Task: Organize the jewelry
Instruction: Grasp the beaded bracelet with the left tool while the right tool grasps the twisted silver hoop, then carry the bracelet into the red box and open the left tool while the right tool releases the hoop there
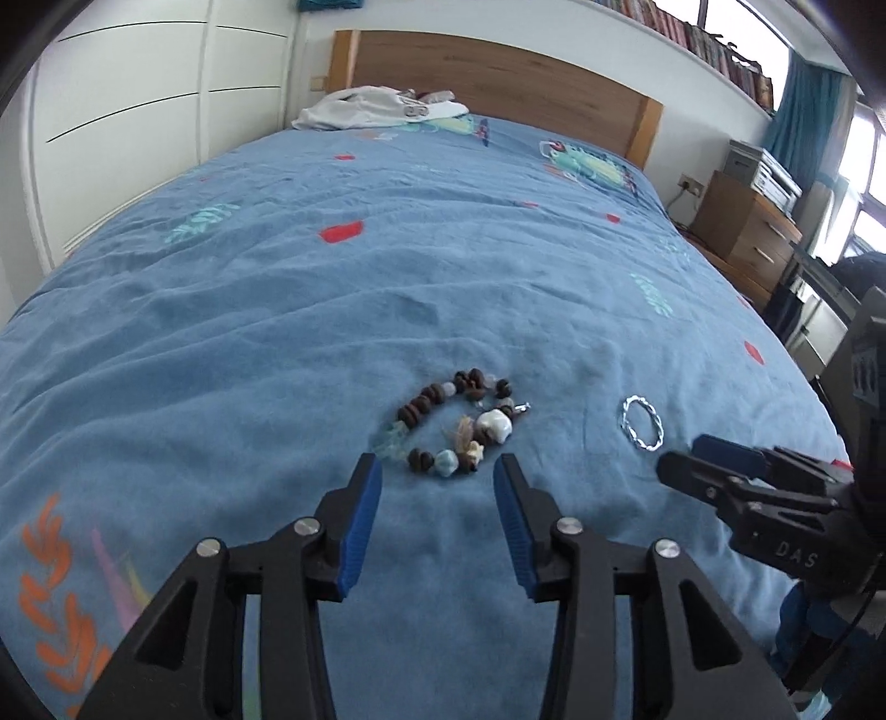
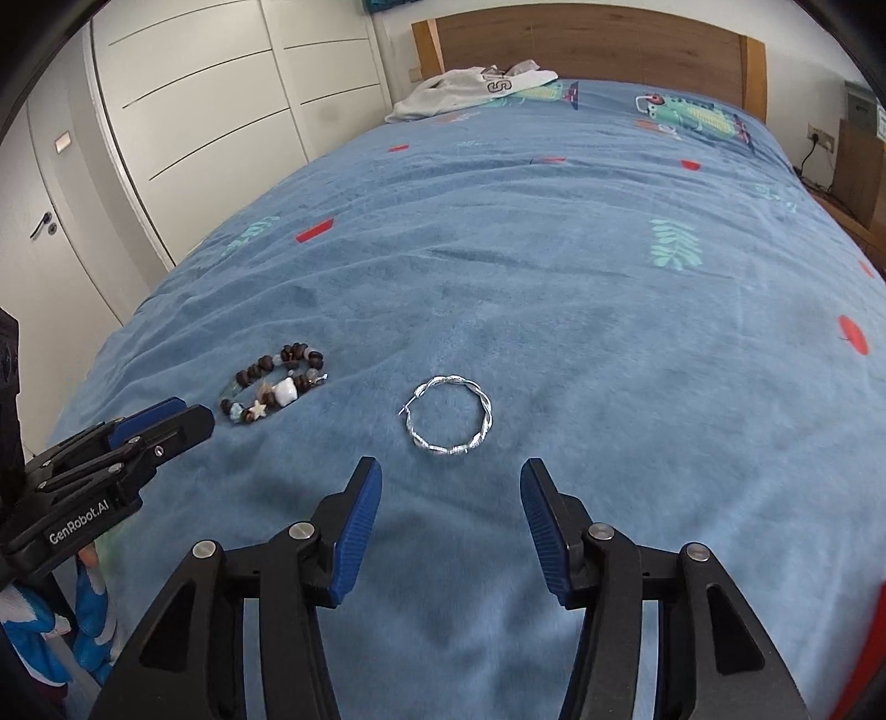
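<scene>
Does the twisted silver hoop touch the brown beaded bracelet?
No, the twisted silver hoop lies apart from the brown beaded bracelet, blue bedspread between them.

Not legible from my seat
I can't read the book spines (image 1: 714, 39); the right gripper (image 1: 684, 462) is cut off at my left view's edge, its jaws unclear there.

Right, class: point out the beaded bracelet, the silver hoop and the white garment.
Beaded bracelet (image 1: 495, 427): left wrist view, on its large white bead.
Silver hoop (image 2: 483, 411): right wrist view, on the twisted right side of the ring.
White garment (image 2: 443, 94): right wrist view, on its crumpled middle, by the headboard.
</scene>
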Demonstrator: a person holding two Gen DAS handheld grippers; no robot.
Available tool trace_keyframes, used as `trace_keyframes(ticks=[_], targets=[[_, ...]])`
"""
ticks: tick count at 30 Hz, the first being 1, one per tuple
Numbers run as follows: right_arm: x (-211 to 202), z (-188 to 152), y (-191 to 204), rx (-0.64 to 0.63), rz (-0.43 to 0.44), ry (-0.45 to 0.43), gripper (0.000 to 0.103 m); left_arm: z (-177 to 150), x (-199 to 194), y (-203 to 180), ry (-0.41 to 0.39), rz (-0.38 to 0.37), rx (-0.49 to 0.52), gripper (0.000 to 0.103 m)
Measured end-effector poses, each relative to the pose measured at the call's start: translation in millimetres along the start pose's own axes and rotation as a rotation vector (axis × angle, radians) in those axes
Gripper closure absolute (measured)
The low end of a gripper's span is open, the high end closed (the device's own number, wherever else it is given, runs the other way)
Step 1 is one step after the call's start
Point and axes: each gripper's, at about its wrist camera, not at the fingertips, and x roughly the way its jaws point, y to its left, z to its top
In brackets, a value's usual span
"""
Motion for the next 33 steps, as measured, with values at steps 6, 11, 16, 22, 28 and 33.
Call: trace_keyframes(ticks=[6, 11, 16, 22, 28, 33], targets=[[23.6, 5.0, -3.1, -0.013, 0.02, 0.001, 0.045, 0.0, 32.7, -5.3, 0.032, -0.017, 0.053, 0.06], [34.0, 10.9, -1.0, -0.032, 0.022, -0.009, 0.046, 9.5, 46.2, -3.4, 0.028, -0.034, 0.042, 0.059], [36.0, 9.9, 3.3, -0.06, 0.01, -0.012, 0.061, 15.8, 54.6, -3.3, 0.034, -0.046, 0.023, 0.06], [17.4, -0.2, 6.8, -0.039, 0.018, -0.05, 0.062, 11.7, 45.8, -4.9, 0.022, -0.035, 0.023, 0.087], [-20.4, -10.3, 2.3, 0.007, 0.028, -0.094, 0.062, 1.8, 13.0, -24.9, -0.003, -0.089, 0.044, 0.089], [-64.2, -20.5, -8.7, 0.037, 0.009, -0.132, 0.062, -3.1, -21.2, -58.5, -0.021, -0.169, 0.068, 0.089]])
